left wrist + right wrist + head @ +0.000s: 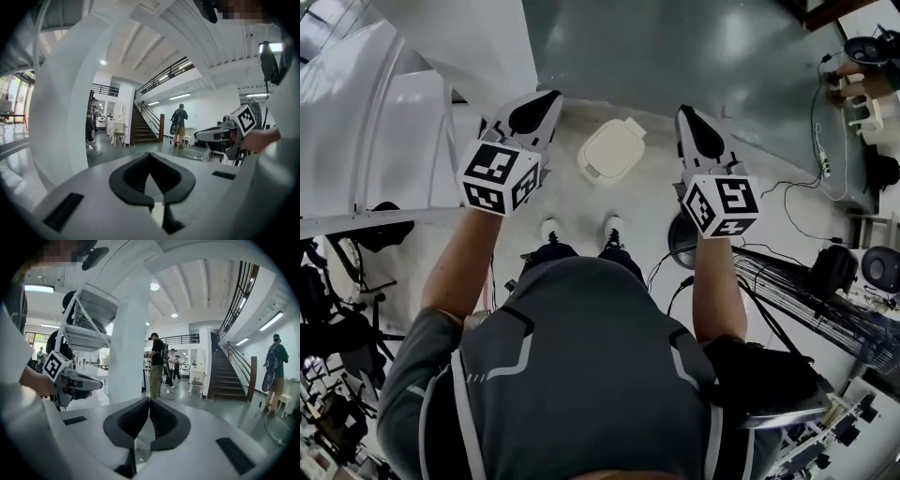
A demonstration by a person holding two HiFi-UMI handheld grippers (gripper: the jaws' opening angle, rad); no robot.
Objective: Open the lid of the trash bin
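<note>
- The trash bin (612,150) stands on the pale floor (656,202), just ahead of the person's white shoes (612,228). In the head view it sits between the two grippers.
- From above it is a cream, rounded rectangle. Its lid (617,145) lies flat and shut over the whole top, with a small tab at the far corner.
- With the lid down, nothing inside the bin can be seen.
- The left gripper (546,101) is held up in the air to the left of the bin and does not touch it. In its own view the dark fingers (131,176) meet at their tips with nothing between them.
- The right gripper (689,120) is raised to the right of the bin, also clear of it. Its fingers (165,420) are pressed together at the tips and are empty too.
- Both gripper views look out level across a hall with a white column (130,338), a dark staircase (227,376) and several people standing about.
- A round black object (682,239) sits on the floor by the right forearm; what it is cannot be told.
- Black cables (787,281) trail over the floor at the right.
</note>
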